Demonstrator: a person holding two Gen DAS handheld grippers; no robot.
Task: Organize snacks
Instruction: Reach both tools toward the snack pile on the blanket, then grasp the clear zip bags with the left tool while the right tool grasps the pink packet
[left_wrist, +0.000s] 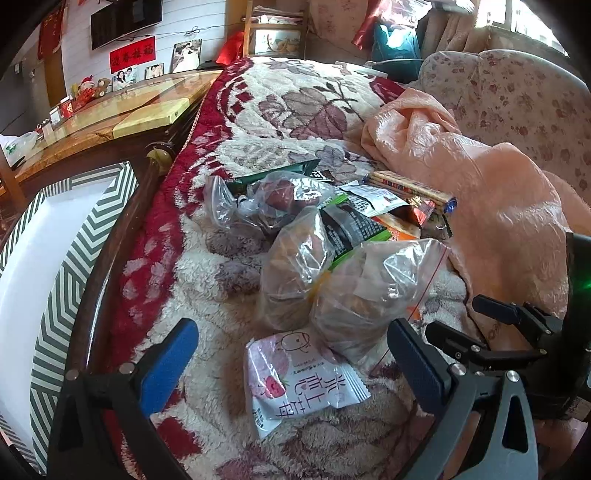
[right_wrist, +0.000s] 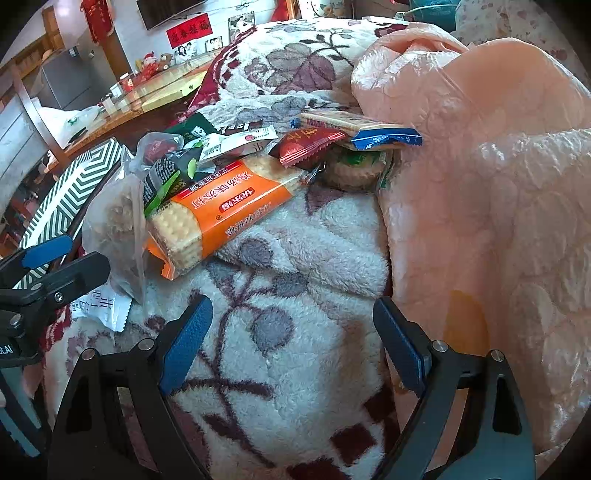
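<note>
While both tongs gape wide and hold nothing, sorting looks barely begun: the snacks (left_wrist: 332, 236) lie heaped on the bed's blanket (left_wrist: 207, 288). Left tongs (left_wrist: 291, 365) straddle a pink packet (left_wrist: 295, 384), likely the next pick; they must lower and pinch. Only the right view shows the orange crackers (right_wrist: 218, 210), beyond the right tongs (right_wrist: 291, 347).

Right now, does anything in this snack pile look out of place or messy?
Yes. The snacks lie in a loose heap on the floral blanket. The orange cracker pack sits tilted across other packets, and the pink strawberry packet lies apart from the heap, nearest the open left claw.
</note>
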